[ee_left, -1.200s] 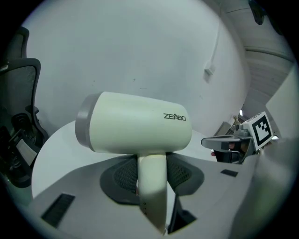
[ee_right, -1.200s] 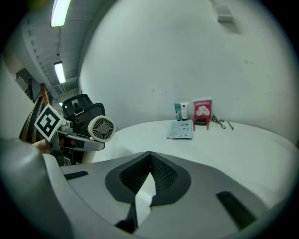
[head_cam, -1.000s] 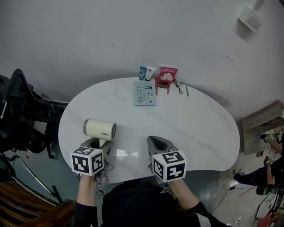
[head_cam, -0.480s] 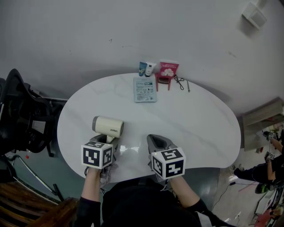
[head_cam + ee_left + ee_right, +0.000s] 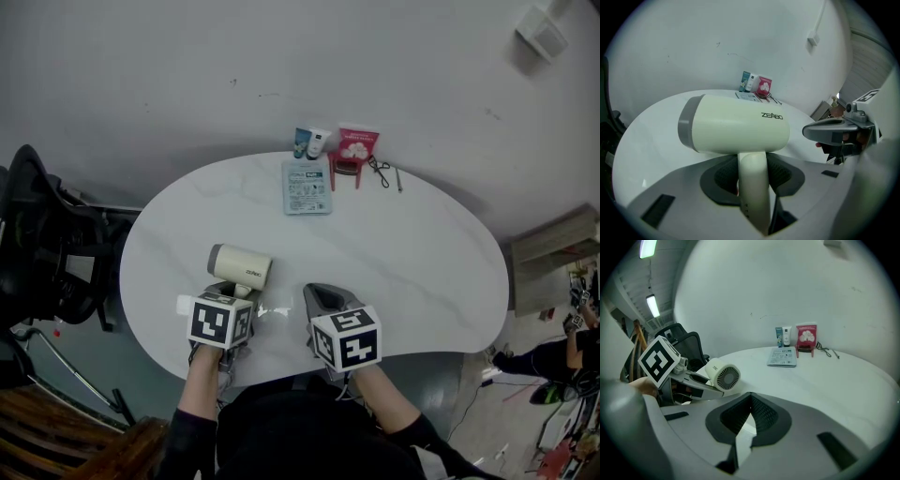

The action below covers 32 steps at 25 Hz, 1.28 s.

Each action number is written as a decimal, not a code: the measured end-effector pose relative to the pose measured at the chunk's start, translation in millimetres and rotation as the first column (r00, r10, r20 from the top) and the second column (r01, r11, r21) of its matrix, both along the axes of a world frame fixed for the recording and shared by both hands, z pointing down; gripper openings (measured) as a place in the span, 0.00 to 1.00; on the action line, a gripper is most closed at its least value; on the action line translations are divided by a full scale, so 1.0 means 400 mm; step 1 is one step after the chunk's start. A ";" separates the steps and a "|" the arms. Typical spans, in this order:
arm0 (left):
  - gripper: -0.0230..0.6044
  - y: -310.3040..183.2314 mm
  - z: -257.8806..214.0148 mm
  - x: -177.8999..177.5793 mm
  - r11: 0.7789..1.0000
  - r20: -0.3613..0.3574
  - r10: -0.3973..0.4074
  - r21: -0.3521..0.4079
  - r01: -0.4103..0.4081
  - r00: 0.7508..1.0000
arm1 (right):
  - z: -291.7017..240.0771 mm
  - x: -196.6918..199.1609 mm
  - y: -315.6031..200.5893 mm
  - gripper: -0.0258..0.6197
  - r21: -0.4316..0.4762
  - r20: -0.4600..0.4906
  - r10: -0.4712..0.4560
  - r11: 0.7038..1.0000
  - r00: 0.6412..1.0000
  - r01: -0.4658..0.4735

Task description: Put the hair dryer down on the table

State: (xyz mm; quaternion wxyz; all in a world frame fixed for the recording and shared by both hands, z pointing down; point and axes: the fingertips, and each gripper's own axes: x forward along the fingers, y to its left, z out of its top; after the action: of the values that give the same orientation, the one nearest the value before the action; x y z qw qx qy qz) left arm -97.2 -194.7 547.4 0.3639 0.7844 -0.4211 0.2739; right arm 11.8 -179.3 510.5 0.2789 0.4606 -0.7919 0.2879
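Observation:
A cream hair dryer (image 5: 239,267) with a grey rear end is held over the near left part of the white marble table (image 5: 422,253). My left gripper (image 5: 236,291) is shut on its handle (image 5: 752,187), and the barrel (image 5: 736,124) lies crosswise above the jaws. Whether the dryer touches the tabletop I cannot tell. The right gripper view shows its grille end (image 5: 725,377) beside the left gripper (image 5: 689,380). Just right of the dryer, my right gripper (image 5: 323,298) has its tips together and nothing in them (image 5: 751,411).
At the table's far edge lie a blue sheet packet (image 5: 307,190), two small tubes (image 5: 309,145), a pink box (image 5: 356,148) over a small red stand (image 5: 345,172), an eyelash curler (image 5: 378,171) and a pen (image 5: 397,180). A black chair (image 5: 37,244) stands at the left.
My left gripper has carried the hair dryer to the right, closer to the right gripper, and lower toward the table. The right gripper has sunk a little.

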 end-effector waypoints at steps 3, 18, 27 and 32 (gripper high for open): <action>0.29 0.000 0.014 0.006 1.000 0.015 0.013 -0.016 -0.013 1.000 | 0.005 -0.006 -0.001 0.04 -0.006 -0.001 -0.004 1.000 1.000 0.004; 0.29 0.010 0.062 0.022 0.994 0.096 0.073 -0.088 -0.065 0.993 | 0.028 -0.015 -0.004 0.04 -0.033 -0.011 -0.013 0.999 1.000 0.012; 0.29 0.013 0.077 0.022 0.991 0.117 0.082 -0.115 -0.068 0.990 | 0.040 -0.011 -0.010 0.04 -0.046 -0.015 -0.016 0.999 1.000 0.015; 0.29 0.006 0.085 0.026 0.991 0.126 0.093 -0.104 -0.080 0.988 | 0.048 -0.021 -0.012 0.04 -0.054 -0.014 -0.032 0.998 0.999 0.031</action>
State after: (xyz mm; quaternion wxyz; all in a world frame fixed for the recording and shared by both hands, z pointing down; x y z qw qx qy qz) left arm -86.9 -192.3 581.3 0.3615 0.7634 -0.3956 0.3607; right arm 3.4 -184.2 529.8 0.3018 0.4425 -0.7889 0.3013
